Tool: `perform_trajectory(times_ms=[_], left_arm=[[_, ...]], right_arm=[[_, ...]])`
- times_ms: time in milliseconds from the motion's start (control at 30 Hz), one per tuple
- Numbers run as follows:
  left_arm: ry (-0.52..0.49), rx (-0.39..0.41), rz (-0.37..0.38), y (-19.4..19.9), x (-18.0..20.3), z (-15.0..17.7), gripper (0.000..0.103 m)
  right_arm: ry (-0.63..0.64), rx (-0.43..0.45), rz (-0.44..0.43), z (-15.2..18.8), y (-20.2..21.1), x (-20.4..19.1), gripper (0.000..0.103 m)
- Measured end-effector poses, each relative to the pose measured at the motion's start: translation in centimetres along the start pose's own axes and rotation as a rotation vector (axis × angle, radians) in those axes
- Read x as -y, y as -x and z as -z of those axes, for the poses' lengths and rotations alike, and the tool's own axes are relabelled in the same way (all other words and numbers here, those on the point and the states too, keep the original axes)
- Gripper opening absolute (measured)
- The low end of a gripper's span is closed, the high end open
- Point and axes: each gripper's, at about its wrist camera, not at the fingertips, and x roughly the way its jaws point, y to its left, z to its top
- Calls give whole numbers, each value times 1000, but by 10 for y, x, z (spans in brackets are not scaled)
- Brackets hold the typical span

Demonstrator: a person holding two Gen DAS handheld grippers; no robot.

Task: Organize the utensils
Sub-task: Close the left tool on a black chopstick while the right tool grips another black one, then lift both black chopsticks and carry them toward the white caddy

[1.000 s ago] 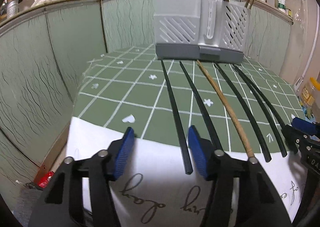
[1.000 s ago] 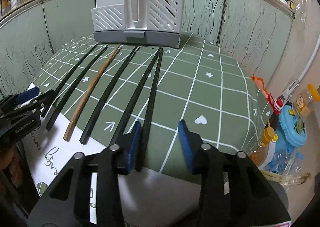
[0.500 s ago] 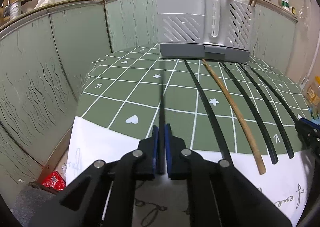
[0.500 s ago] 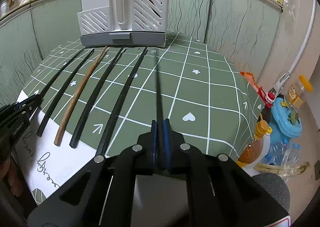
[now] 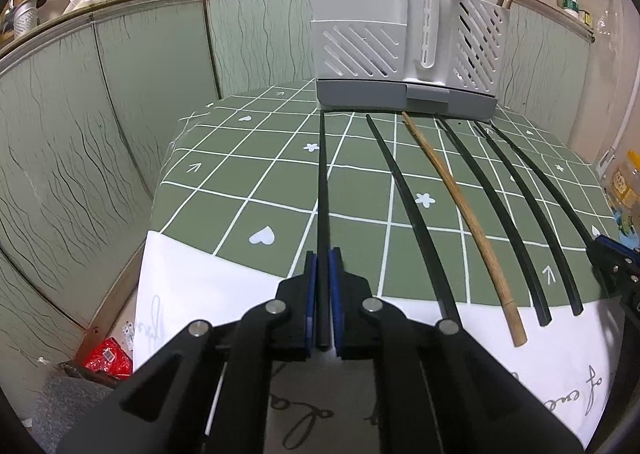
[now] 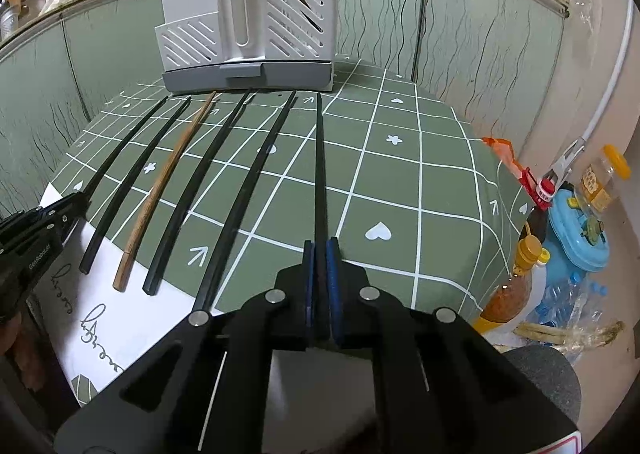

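Grippers each apparently pinch a black chopstick.

Matt black chopsticks, one wooden chopstick, white plastic holder

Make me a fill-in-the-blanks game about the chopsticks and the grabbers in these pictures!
1. The left gripper has its jaws shut on a ______ chopstick.
2. Among the chopsticks lying on the green tablecloth, only one is brown wood; the others are ______.
3. The grey utensil holder stands at the ______ end of the table from the grippers.
4. The right gripper grips the chopstick that lies furthest to the ______ in the row.

Missing words: black; black; far; right
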Motion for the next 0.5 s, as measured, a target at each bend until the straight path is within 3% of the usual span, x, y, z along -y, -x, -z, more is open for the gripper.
perform_trajectory(times_ms=[167,500], left_arm=[[17,-23,34,0,-3,-2,8],[30,9,95,22,-9,-10,8]], right_arm=[[-6,5,-16,-2,4,2,6],[-6,38,-41,-12,28,9,6]])
